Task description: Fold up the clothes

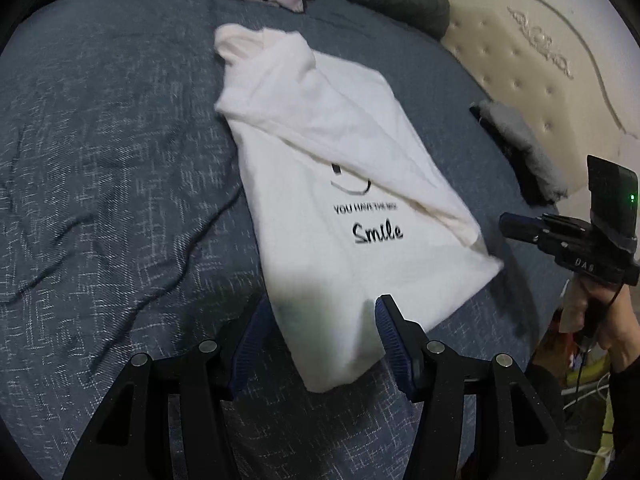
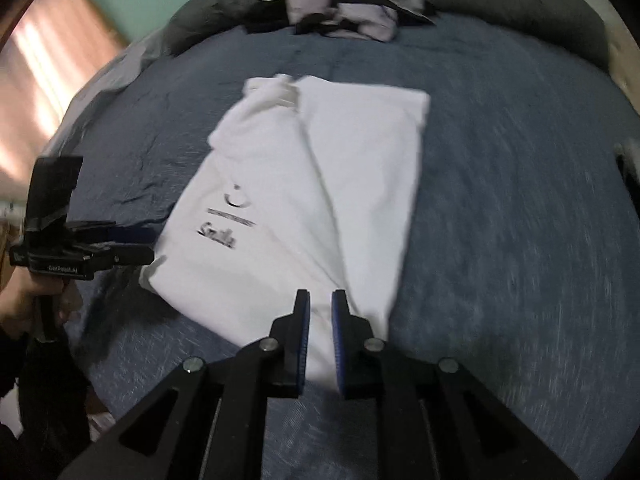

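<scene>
Bedspread (image 1: 100, 160) under level left gripper (image 1: 320, 308), spread.

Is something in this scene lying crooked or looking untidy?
Yes. The white shirt lies diagonally on the blue bedspread, with one side folded over unevenly, partly covering the smiley print. An unfolded heap of clothes sits at the far edge of the bed. Nothing looks damaged.

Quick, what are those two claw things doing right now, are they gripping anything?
Left gripper: open wide, holding nothing, over the white shirt.
Right gripper: narrowly open, holding nothing.
</scene>
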Available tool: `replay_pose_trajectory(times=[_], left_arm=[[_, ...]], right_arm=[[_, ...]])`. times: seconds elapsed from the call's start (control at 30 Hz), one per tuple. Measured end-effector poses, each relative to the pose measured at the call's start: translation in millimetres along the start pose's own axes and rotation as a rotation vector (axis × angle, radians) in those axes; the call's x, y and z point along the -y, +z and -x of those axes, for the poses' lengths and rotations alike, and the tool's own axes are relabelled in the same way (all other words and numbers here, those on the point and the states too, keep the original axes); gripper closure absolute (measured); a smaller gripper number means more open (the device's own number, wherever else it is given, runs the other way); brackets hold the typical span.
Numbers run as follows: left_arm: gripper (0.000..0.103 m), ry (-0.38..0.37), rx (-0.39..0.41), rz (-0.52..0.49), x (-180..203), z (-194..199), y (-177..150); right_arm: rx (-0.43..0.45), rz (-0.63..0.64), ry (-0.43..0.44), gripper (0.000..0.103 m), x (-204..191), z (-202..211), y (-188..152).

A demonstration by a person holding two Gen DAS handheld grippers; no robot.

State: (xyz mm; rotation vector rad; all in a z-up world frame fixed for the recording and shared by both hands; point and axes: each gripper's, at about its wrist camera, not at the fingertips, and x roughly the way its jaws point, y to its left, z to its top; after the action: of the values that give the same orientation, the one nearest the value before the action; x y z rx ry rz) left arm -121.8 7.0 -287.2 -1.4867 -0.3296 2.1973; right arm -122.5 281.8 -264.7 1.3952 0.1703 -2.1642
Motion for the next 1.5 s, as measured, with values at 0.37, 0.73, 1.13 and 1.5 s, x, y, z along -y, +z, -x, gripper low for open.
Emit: replay_pose_trajectory(times=[0.37,0.73,1.13,1.5], left_arm=[[0.043,-0.011,0.086,0.085,-35,10,-8],[0.043,-0.004,0.118,0.155,-70,15,-2],[0.041,-0.023,0.122,0.169,-78,20,-4],[0.041,-0.029,0.121,0.169,-78,20,-4]], right_arm=[[0.008,0.174,-0.047,0.066,-49,-50,62],[-0.016,0.312,-0.065,0.066,-115,-102,112],[-0.076,0.302,-0.124,0.066,-140,-158,138],[-0.019,0.248,-0.129,0.097,-124,-145,139]])
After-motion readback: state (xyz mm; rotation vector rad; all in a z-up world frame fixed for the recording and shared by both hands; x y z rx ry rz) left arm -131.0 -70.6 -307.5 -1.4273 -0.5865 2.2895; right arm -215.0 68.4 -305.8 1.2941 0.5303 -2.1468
